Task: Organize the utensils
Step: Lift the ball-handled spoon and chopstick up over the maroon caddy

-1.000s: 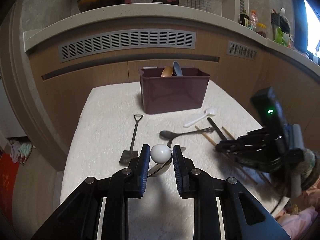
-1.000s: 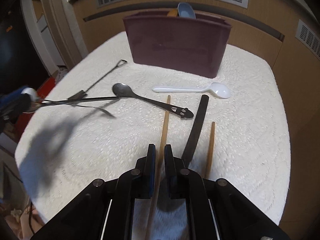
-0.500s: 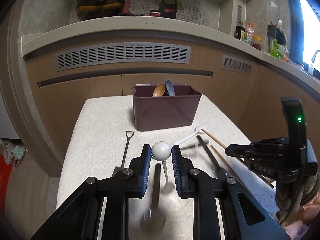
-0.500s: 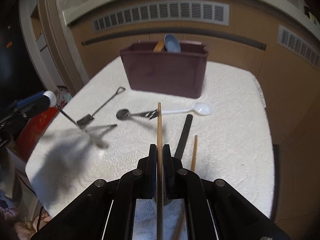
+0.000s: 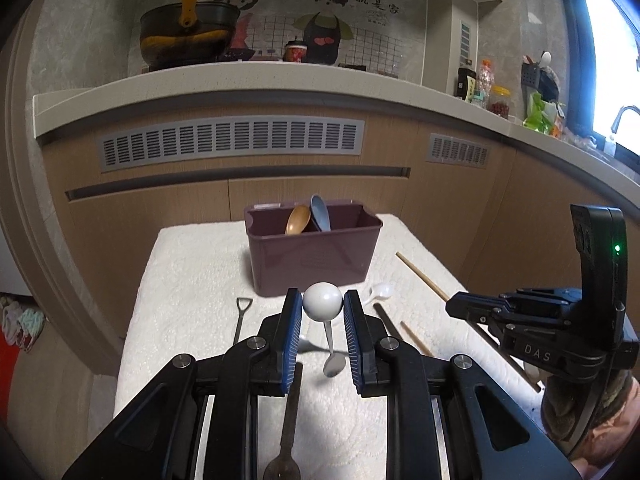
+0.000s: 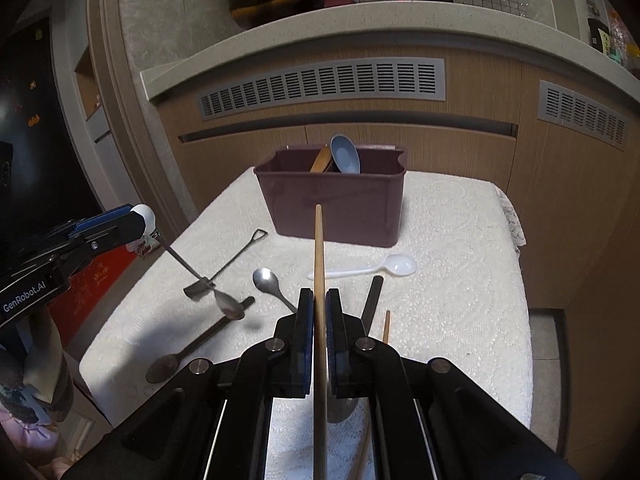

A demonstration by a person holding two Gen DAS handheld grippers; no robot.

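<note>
My left gripper (image 5: 322, 309) is shut on the white ball end of a metal spoon (image 5: 333, 363), which hangs bowl-down above the white cloth; the right wrist view shows this spoon (image 6: 229, 307) dangling at the left. My right gripper (image 6: 319, 300) is shut on a wooden chopstick (image 6: 319, 240) whose tip points at the brown bin (image 6: 340, 208). The bin (image 5: 316, 264) stands at the table's far side and holds a blue spoon (image 5: 320, 212) and a wooden spoon (image 5: 298, 220). In the left wrist view the right gripper (image 5: 454, 306) hovers at the right.
On the cloth-covered table (image 6: 460, 280) lie a white plastic spoon (image 6: 396, 266), a small shovel-shaped spoon (image 6: 236, 258), a metal spoon (image 6: 266, 280), a dark spoon (image 6: 192, 350), a black stick (image 6: 372, 296) and a second wooden chopstick (image 6: 386, 326). Cabinets stand close behind.
Both grippers have risen. The ball-ended spoon has come off the cloth and now hangs free. The chopstick has been lifted, its tip swinging up toward the bin.
</note>
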